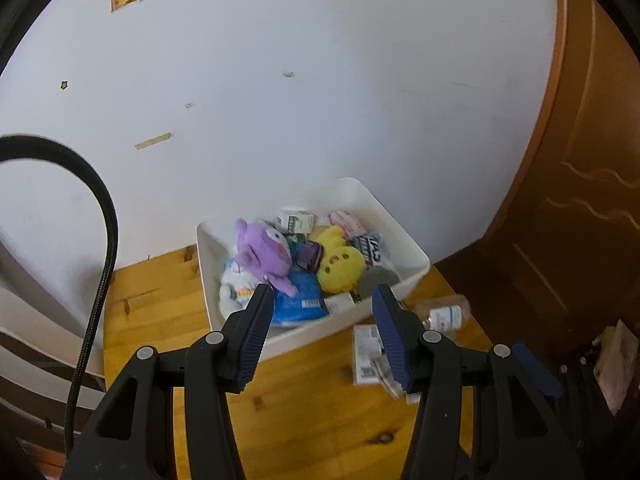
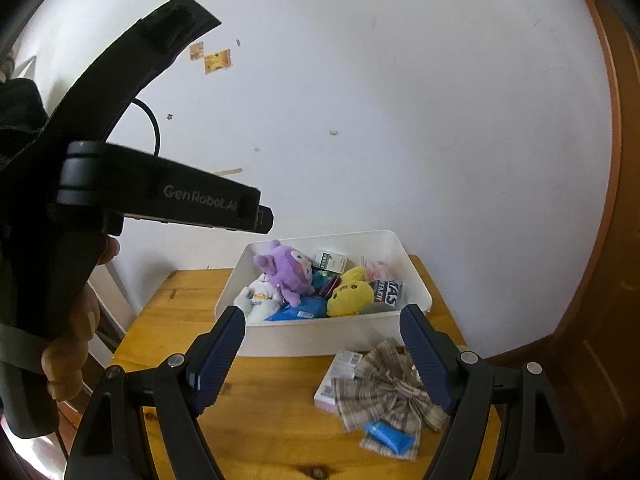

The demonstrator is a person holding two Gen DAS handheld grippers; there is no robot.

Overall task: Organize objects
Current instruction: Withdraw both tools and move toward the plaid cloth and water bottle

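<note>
Right tongs (image 2: 322,320) gape empty above the white bin (image 2: 320,338).

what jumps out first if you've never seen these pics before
The white bin at the back of the wooden table, against the wall, crammed with a purple plush and a yellow plush among small packets. In front of it on the table lies a plaid fabric bow with a blue packet beside it. Both grippers hang open and empty, left gripper, right gripper.
</note>
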